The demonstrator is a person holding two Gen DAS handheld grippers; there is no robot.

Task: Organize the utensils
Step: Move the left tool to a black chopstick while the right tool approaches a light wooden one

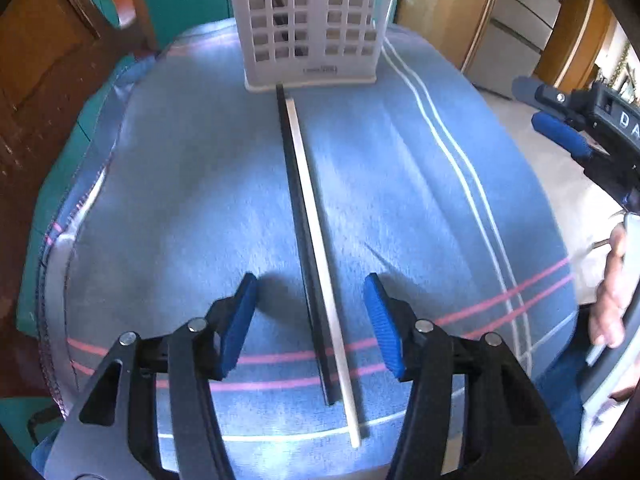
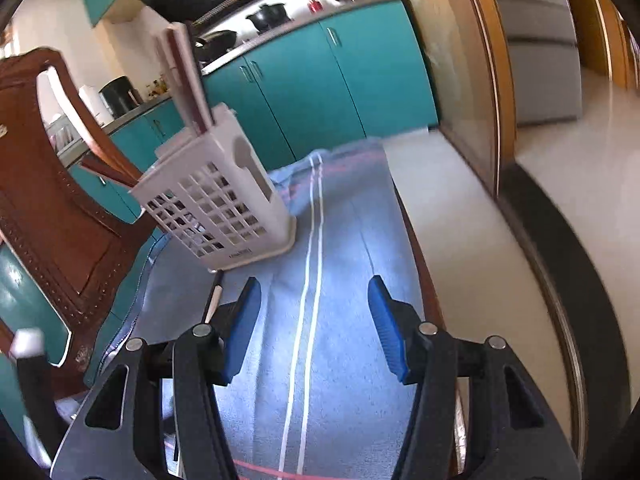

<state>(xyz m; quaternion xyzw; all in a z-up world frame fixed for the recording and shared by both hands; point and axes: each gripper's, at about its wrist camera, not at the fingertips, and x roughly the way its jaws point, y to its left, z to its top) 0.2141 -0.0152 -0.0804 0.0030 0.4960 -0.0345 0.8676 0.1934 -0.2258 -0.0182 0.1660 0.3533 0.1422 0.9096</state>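
The left hand-held gripper (image 1: 311, 322) hangs low over the bench (image 1: 192, 168), jaws spread wide and grasping nothing. Between its blue pads (image 1: 239, 320) lie two chopsticks side by side on the blue cloth (image 1: 400, 184), a black one (image 1: 298, 216) and a pale one (image 1: 316, 248), touching along their length. They run straight away from the gripper, and their far ends reach the foot of a white slotted caddy (image 1: 310, 32) standing upright at the far edge of the cloth. Through its grid dark utensil handles show inside, too hidden to name.

The right hand-held gripper (image 2: 314, 326) is released too, its jaws apart over bare cloth, off to the right of the chopsticks. From its view only the far tips of the chopsticks (image 2: 214, 296) show just left of its left pad, below the caddy (image 2: 224, 208). Tall pink and dark red handles (image 2: 180, 76) stick up out of the caddy's top. In the left view the right gripper's body and the person's hand (image 1: 612, 280) sit at the right edge, well clear of the chopsticks.

A carved wooden chair (image 2: 60, 208) stands close against the bench's left side, right by the caddy. Behind are teal cabinets (image 2: 320, 88) with pots (image 2: 268, 16) on the worktop, and pale floor (image 2: 500, 220) to the right
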